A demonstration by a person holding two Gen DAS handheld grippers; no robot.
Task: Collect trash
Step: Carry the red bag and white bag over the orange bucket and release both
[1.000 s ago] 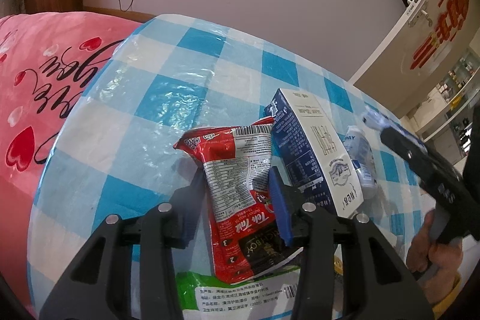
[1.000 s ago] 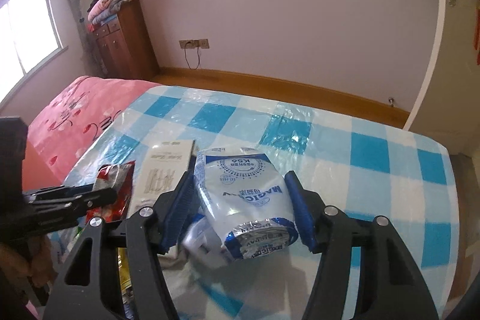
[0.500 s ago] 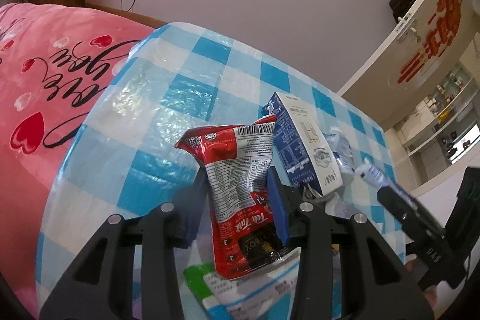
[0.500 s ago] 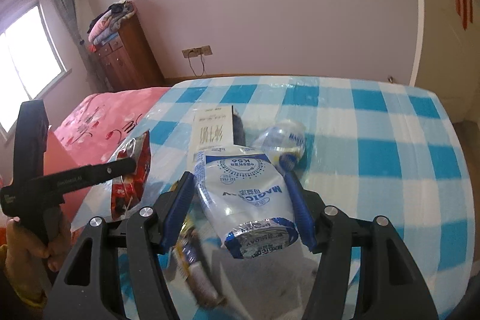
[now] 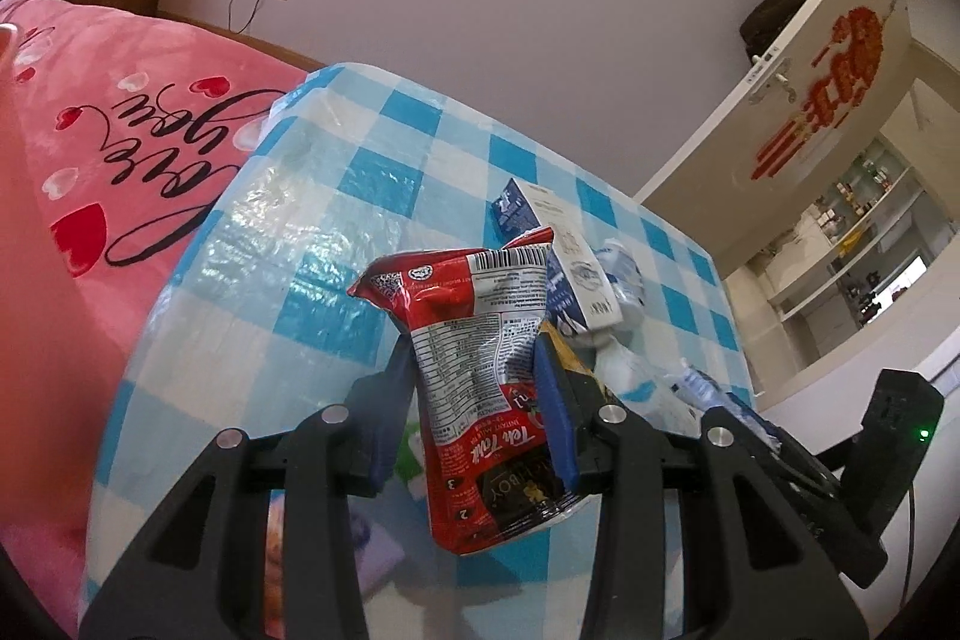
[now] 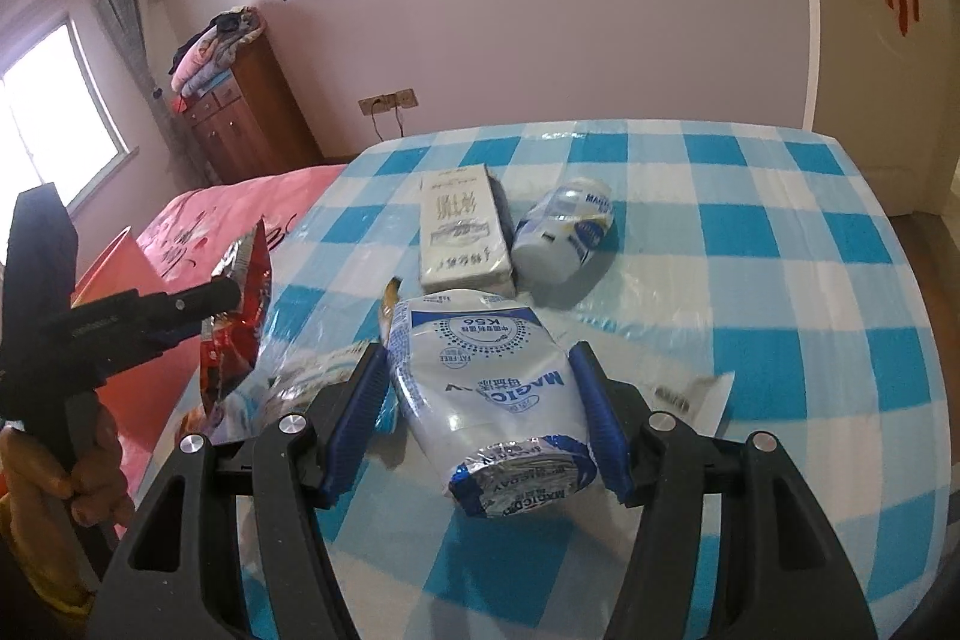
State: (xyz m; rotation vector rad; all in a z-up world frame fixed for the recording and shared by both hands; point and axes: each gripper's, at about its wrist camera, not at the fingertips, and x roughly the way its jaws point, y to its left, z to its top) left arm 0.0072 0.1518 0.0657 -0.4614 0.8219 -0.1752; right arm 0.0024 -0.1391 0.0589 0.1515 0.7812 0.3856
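1. Red foil noodle wrapper: clamped in the left tool, lifted off the desk. Keep the squeeze steady; the thin foil looks likely to slip.
2. White-and-blue milk pouch: pinched between the right tool pads, clear of the checked cloth. Carry it level so its sealed end does not sag.
3. Loose wrappers: flat on the desk just beyond the tools, uncollected.
4. Milk carton and plastic bottle: lying side by side farther out, uncollected. No bin is visible.
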